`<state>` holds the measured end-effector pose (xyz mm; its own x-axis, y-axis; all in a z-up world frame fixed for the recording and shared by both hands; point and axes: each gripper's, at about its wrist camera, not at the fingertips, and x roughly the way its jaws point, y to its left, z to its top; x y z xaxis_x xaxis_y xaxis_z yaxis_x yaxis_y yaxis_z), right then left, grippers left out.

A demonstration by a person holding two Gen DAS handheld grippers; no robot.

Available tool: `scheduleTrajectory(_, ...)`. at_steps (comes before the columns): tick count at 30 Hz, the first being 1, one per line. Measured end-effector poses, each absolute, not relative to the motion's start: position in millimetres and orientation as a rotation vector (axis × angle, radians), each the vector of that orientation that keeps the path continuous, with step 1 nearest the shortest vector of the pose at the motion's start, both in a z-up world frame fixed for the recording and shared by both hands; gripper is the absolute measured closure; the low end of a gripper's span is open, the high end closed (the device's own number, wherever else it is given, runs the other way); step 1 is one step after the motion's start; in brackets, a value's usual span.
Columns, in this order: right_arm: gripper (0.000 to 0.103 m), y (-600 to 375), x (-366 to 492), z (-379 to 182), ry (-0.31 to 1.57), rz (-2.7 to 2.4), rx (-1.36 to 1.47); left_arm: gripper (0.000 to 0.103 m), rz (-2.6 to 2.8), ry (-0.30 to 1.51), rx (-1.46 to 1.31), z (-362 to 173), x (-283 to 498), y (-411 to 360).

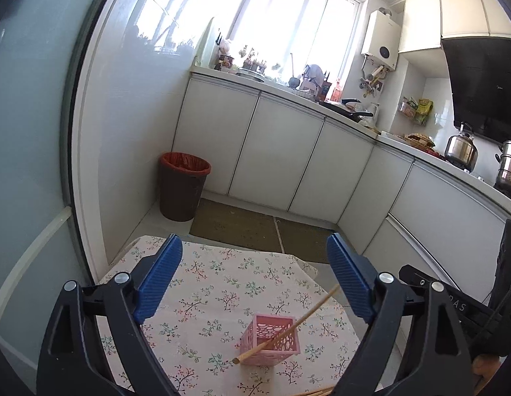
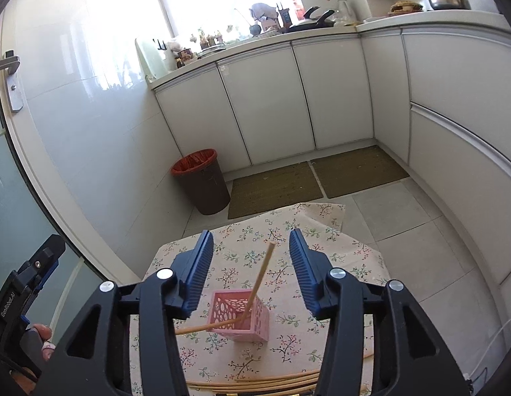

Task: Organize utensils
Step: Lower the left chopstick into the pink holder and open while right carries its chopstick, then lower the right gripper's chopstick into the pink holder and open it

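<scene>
A pink perforated square holder stands on a floral tablecloth. One wooden chopstick leans in it, and a second also leans out of it toward the left. Several more chopsticks lie on the cloth near the front edge. My left gripper is open and empty above the holder. My right gripper is open and empty above the holder, with the upright chopstick tip between its fingers.
A brown bin with a red liner stands on the floor by the wall. White kitchen cabinets and floor mats lie beyond the table. The other gripper shows at the edge of each view.
</scene>
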<state>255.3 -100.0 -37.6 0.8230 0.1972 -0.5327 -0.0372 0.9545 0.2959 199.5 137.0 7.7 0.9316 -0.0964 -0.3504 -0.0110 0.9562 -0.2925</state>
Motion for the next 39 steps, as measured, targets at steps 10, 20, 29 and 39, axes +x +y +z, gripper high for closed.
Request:
scheduleTrajectory(10, 0.028, -114, 211, -38, 0.597, 0.054, 0.251, 0.007, -0.083, 0.41, -0.226, 2, 179, 105)
scheduleTrajectory(20, 0.008, -130, 168, -49, 0.606, -0.023, 0.212, 0.007, -0.145, 0.466, -0.134, -14, 157, 72)
scheduleTrajectory(29, 0.007, -175, 114, -91, 0.756, -0.095, 0.238, 0.007, -0.252, 0.649, 0.035, -59, 161, 31)
scheduleTrajectory(39, 0.007, -249, 60, -142, 0.908, -0.196, 0.459, 0.007, -0.585, 0.992, 0.252, -149, 178, -48)
